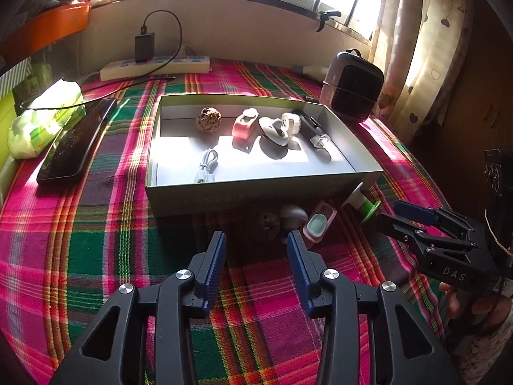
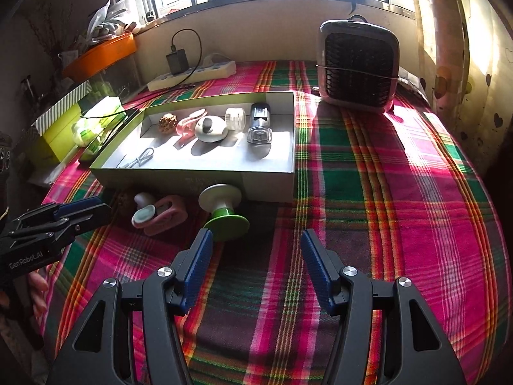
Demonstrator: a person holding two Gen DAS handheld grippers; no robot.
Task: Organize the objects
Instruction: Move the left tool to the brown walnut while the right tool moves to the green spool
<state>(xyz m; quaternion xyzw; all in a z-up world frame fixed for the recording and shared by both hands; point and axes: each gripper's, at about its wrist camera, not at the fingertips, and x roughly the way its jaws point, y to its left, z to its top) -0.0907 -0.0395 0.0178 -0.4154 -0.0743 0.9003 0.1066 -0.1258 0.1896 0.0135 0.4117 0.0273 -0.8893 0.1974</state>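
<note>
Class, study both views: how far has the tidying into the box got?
Done: several items, including a woven ball and white cable, lie in the box. In hand: nothing; both hand-held grippers are open. Left: the green-and-white spool and pink piece remain on the cloth.

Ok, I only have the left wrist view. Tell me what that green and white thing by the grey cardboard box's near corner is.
Observer: It is a green and white plastic spool, lying tipped. Its white round end leans on the front wall of the grey cardboard box, and its green flange rests on the plaid cloth.
Operator: Now give me the right claw's state.
Observer: The right claw is open with nothing between its fingers. The green flange sits just beyond one fingertip.
</note>
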